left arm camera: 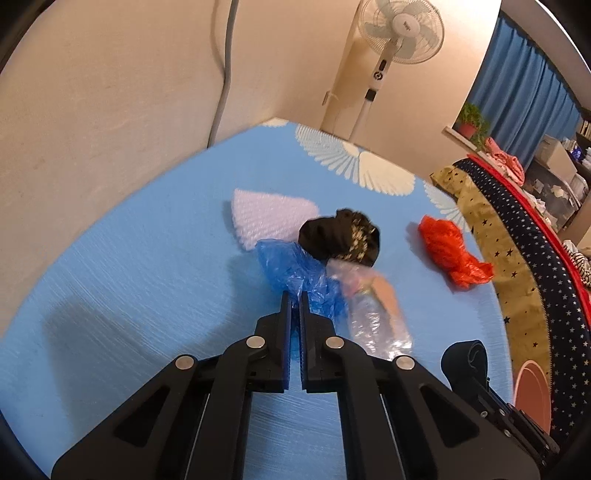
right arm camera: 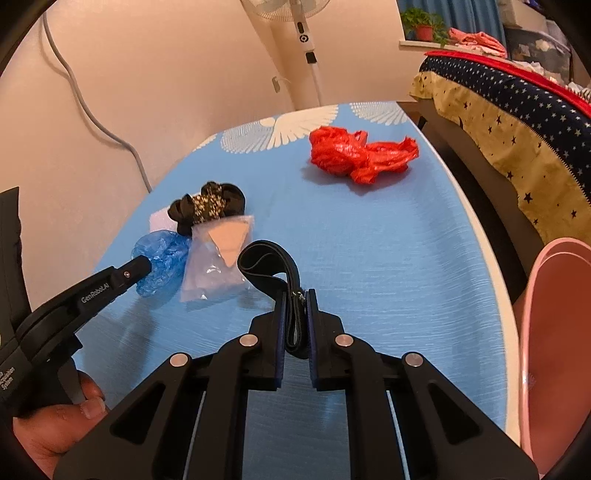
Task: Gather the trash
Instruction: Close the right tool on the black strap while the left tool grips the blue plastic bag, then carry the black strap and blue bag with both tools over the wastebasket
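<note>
My left gripper point(left arm camera: 294, 301) is shut on a crumpled blue plastic cover point(left arm camera: 291, 264), which also shows in the right wrist view point(right arm camera: 164, 258) with the left gripper point(right arm camera: 142, 264) at its edge. My right gripper point(right arm camera: 295, 299) is shut on a black strap point(right arm camera: 271, 266), looped above the blue table point(right arm camera: 369, 258). A clear plastic bag point(right arm camera: 218, 258) with a tan piece inside lies beside the blue cover. A black scrunchie-like bundle point(right arm camera: 208, 206), a white foam sheet point(left arm camera: 266, 216) and a red plastic bag point(right arm camera: 358, 153) lie further back.
A pink bin point(right arm camera: 554, 332) stands at the table's right edge. A bed with a starred cover point(right arm camera: 517, 122) is to the right. A standing fan point(left arm camera: 391, 33) and a wall with a grey cable point(right arm camera: 92, 114) are behind the table.
</note>
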The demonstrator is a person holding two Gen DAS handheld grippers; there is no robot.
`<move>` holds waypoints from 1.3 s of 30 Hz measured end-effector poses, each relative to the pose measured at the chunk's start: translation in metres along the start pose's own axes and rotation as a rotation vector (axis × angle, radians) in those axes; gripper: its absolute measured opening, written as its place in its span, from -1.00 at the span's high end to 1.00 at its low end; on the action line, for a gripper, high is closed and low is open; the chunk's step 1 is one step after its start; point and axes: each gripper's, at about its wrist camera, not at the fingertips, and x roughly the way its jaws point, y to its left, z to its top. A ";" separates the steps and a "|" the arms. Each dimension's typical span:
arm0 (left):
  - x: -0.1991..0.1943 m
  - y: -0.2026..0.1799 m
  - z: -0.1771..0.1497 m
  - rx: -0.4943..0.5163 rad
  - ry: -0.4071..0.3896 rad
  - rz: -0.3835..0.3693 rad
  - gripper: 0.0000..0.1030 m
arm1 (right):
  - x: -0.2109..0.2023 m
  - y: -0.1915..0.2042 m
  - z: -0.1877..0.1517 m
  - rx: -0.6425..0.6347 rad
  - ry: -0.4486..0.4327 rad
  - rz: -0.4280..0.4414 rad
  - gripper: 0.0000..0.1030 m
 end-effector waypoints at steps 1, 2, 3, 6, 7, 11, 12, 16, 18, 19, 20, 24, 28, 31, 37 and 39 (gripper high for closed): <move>-0.004 -0.001 0.001 0.006 -0.010 0.000 0.94 | -0.004 0.000 0.001 0.000 -0.008 -0.001 0.80; -0.008 -0.002 0.003 0.012 -0.019 -0.001 0.94 | -0.007 0.000 0.001 0.000 -0.014 -0.003 0.80; -0.014 -0.004 0.004 0.022 -0.030 -0.005 0.94 | -0.010 -0.001 0.002 0.000 -0.020 -0.005 0.80; -0.025 -0.007 0.006 0.041 -0.045 -0.016 0.94 | -0.022 -0.002 0.003 0.000 -0.040 -0.004 0.80; -0.030 -0.008 0.006 0.050 -0.050 -0.018 0.94 | -0.026 -0.002 0.004 -0.001 -0.047 -0.004 0.80; -0.048 -0.015 0.003 0.082 -0.068 -0.029 0.94 | -0.046 0.000 0.004 -0.005 -0.079 -0.010 0.80; -0.054 -0.018 0.002 0.092 -0.074 -0.035 0.94 | -0.050 0.000 0.003 -0.005 -0.085 -0.011 0.80; -0.073 -0.025 -0.003 0.122 -0.090 -0.052 0.94 | -0.074 0.001 0.002 -0.013 -0.117 -0.020 0.80; -0.082 -0.030 -0.006 0.139 -0.098 -0.060 0.94 | -0.088 0.000 0.001 -0.015 -0.137 -0.024 0.80; -0.087 -0.032 -0.008 0.147 -0.102 -0.065 0.94 | -0.095 -0.001 0.001 -0.015 -0.147 -0.028 0.80; -0.092 -0.034 -0.010 0.154 -0.105 -0.069 0.94 | -0.099 -0.002 0.000 -0.015 -0.154 -0.031 0.80; -0.108 -0.043 -0.017 0.183 -0.117 -0.091 0.94 | -0.124 -0.010 -0.001 -0.001 -0.185 -0.047 0.80; -0.121 -0.052 -0.024 0.208 -0.123 -0.113 0.94 | -0.143 -0.016 -0.002 0.006 -0.209 -0.062 0.80; -0.132 -0.057 -0.028 0.220 -0.131 -0.134 0.94 | -0.158 -0.021 -0.004 0.007 -0.231 -0.077 0.80; -0.143 -0.076 -0.037 0.257 -0.136 -0.182 0.94 | -0.186 -0.036 -0.003 0.021 -0.269 -0.112 0.80; -0.145 -0.083 -0.041 0.270 -0.134 -0.201 0.94 | -0.197 -0.043 -0.002 0.033 -0.287 -0.122 0.80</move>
